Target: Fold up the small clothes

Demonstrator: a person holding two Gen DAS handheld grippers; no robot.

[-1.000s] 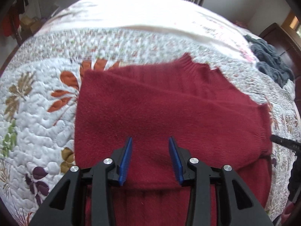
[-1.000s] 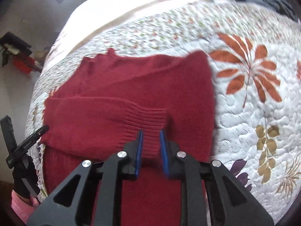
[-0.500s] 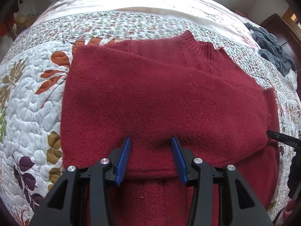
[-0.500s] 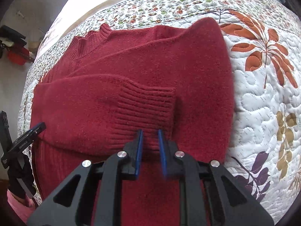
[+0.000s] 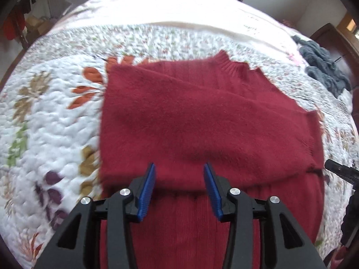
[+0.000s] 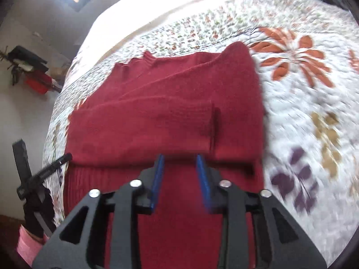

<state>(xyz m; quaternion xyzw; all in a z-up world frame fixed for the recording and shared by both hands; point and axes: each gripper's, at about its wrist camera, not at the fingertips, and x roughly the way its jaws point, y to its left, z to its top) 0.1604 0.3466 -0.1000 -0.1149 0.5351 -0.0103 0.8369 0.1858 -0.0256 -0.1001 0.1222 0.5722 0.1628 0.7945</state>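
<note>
Jaws of both grippers stand wide, holding nothing. Left gripper (image 5: 179, 187) hangs over the near fold edge of a red sweater (image 5: 202, 123); right gripper (image 6: 179, 178) hangs above the same garment, just before the sleeve cuff (image 6: 202, 130). Sweater lies flat on the flowered quilt (image 5: 51, 123), sleeves folded across its body, collar toward the far edge. Grey clothes (image 5: 323, 67) sit at the quilt's far right corner.

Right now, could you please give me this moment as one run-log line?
left gripper: open, empty | right gripper: open, empty | sweater: on quilt, both sleeves folded across body | stage: bottom fold not yet done
</note>
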